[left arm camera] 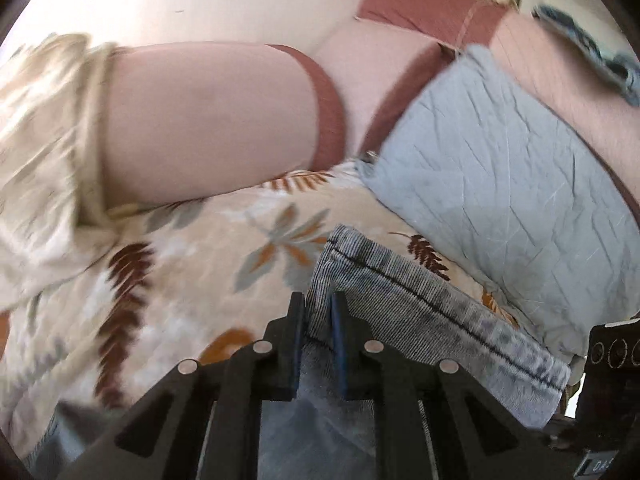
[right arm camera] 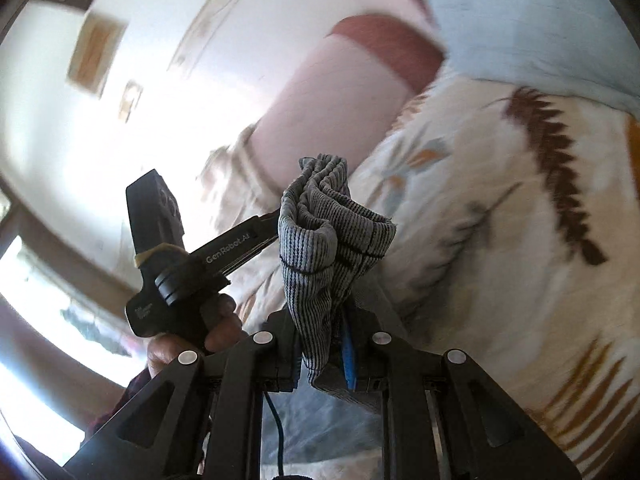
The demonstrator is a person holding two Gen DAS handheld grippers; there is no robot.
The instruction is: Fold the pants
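Grey ribbed pants clamped in both tongs, left and right, lower cloth cut off

the pants hang pinched between the closed jaws of the left gripper, stretching rightward above the bedspread. behind the bedspread a bolster lies across, with a pillow to its right, leaning on the headboard. in the right wrist view, a bunched end of the pants rises from the clamped right gripper; the left gripper and the hand holding it sit just left of it.
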